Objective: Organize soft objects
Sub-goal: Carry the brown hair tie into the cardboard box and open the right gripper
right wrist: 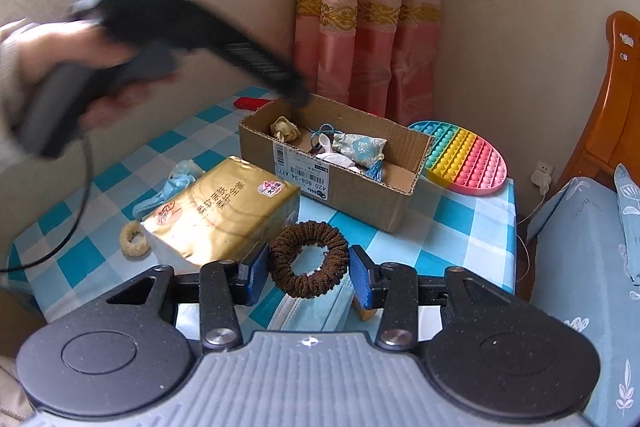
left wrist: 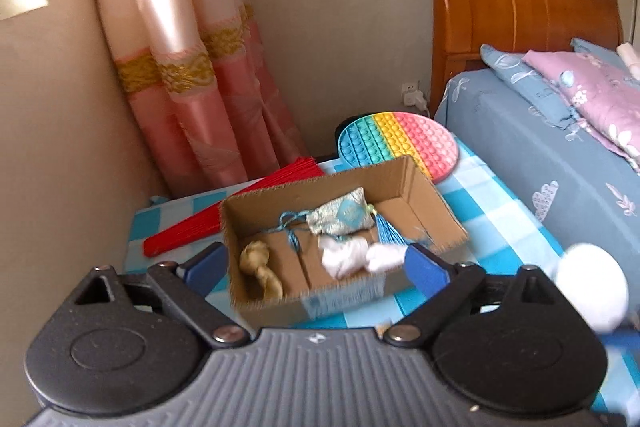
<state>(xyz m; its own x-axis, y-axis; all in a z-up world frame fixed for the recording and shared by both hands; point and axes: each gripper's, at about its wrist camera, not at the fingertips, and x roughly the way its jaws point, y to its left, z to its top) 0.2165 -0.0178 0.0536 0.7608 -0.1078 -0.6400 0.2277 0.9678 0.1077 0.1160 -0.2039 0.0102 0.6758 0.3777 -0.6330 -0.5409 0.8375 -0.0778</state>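
A cardboard box stands on the checked table and holds a pale blue sachet with a blue tassel, a white cloth and a beige knot. My left gripper is open wide above the box's near edge, empty; it also shows in the right wrist view. My right gripper is open around a brown scrunchie that lies on a blue face mask. A small cream scrunchie lies at the left.
A gold tissue pack lies left of the brown scrunchie, with a crumpled blue glove behind it. A rainbow pop-it mat and a red fan lie behind the box. Bed at right, curtain and wall behind.
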